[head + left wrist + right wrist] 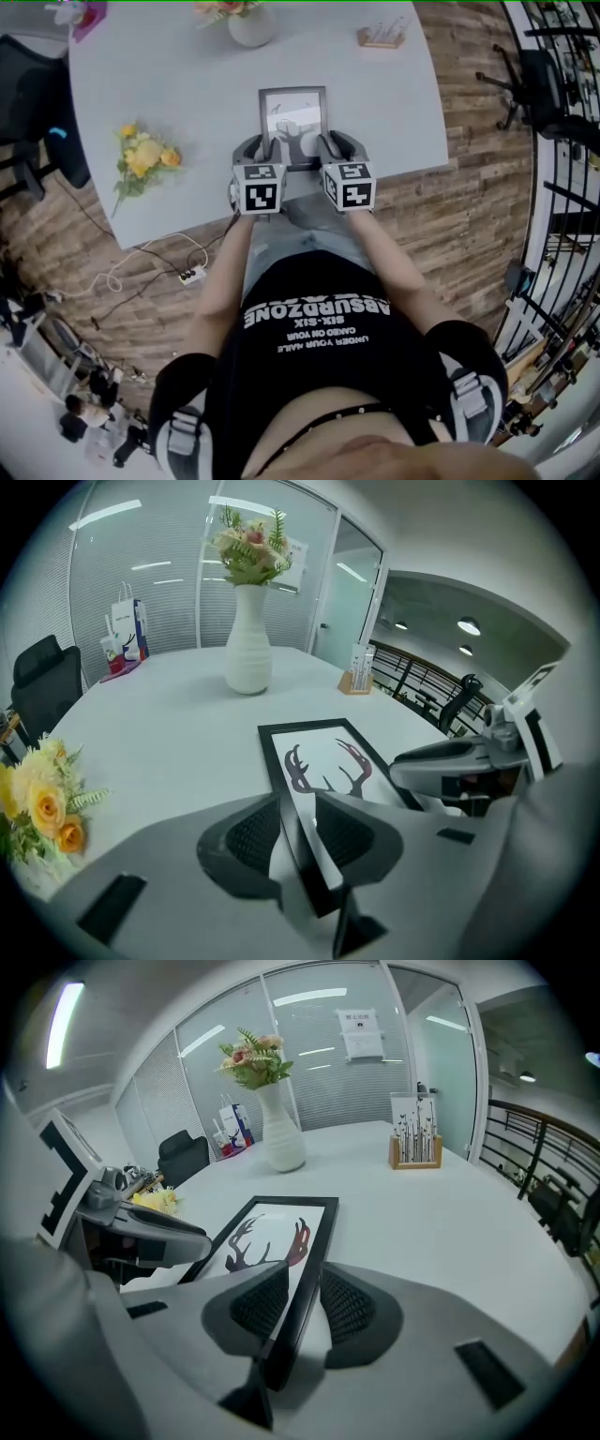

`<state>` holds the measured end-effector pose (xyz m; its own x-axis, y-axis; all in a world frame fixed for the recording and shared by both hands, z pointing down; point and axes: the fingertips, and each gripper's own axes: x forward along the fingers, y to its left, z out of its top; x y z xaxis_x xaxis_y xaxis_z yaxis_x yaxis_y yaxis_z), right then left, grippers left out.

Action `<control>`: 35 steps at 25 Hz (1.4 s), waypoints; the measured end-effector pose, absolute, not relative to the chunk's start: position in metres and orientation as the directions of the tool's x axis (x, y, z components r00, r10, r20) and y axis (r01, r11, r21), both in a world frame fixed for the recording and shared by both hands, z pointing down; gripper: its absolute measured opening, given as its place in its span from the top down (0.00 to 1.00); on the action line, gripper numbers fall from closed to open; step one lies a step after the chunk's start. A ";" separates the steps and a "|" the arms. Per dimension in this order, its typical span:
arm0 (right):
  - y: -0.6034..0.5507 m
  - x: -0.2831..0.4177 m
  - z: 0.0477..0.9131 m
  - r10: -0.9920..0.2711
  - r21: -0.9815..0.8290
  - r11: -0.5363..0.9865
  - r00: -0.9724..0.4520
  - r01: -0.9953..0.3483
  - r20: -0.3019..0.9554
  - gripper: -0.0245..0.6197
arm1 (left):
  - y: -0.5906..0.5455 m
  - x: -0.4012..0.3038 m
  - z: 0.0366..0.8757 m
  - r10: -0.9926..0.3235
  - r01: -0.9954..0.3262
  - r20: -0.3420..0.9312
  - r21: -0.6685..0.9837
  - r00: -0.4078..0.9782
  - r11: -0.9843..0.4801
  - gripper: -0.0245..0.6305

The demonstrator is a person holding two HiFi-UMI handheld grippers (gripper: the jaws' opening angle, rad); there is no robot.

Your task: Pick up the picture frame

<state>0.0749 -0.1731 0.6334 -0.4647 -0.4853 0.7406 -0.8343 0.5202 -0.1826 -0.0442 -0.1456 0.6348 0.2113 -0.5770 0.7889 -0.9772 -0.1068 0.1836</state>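
Observation:
The picture frame is black with a white antler print and lies lengthwise near the front edge of the grey table. My left gripper is shut on the frame's left edge near its near corner; in the left gripper view the black rim runs between the ribbed pads. My right gripper is shut on the right edge, the rim pinched between its pads. Each gripper shows in the other's view: right, left. Whether the frame is off the table, I cannot tell.
A white vase of flowers stands at the table's far edge, a wooden card holder at the far right. A yellow flower bunch lies at the left. A black chair stands left of the table; cables lie on the floor.

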 end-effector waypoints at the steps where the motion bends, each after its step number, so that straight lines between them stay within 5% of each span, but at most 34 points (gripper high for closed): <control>1: -0.174 0.075 0.635 -0.481 -0.185 0.520 -0.465 -0.834 0.743 0.80 | -0.146 -0.045 0.638 -0.570 -0.978 0.794 0.183 0.210 -0.105 0.80; 35: -0.175 0.078 0.643 -0.451 -0.269 0.424 -0.459 -0.865 0.765 0.83 | -0.144 -0.050 0.651 -0.466 -0.953 0.833 0.286 0.297 -0.097 0.80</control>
